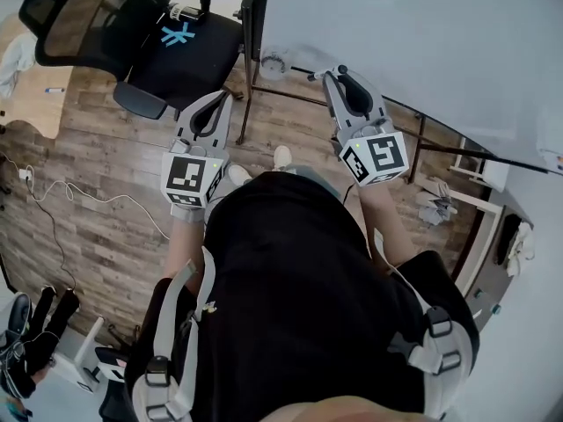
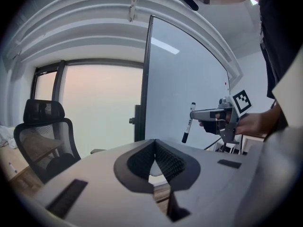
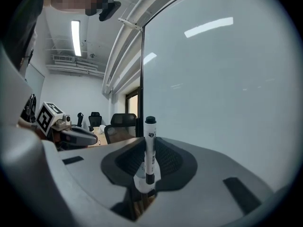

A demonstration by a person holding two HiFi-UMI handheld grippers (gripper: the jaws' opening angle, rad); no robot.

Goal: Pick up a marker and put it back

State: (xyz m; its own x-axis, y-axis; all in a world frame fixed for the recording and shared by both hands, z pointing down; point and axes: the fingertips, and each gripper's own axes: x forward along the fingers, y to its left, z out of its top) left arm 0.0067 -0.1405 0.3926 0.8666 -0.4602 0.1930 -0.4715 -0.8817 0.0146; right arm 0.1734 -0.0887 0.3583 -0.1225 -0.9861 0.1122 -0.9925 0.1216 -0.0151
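Gripping upright white marker (image 3: 150, 141) w/ black ends, R tool (image 3: 150, 162) clamped; L tool (image 2: 155, 155) closed, empty

Even, bright office light is falling everywhere. A window (image 2: 102, 109) is glowing washed-out pink. A ceiling lamp (image 3: 75, 38) is glaring, streaking the whiteboard (image 3: 213, 79). Both gripper views are bending into fisheye circles, corners darkening.

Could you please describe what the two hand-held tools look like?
Both the left tool and right tool are light grey shells with dark ribbed pads inside the jaws. Each carries a white cube with black square markers and a small green light. The person wears a black top.
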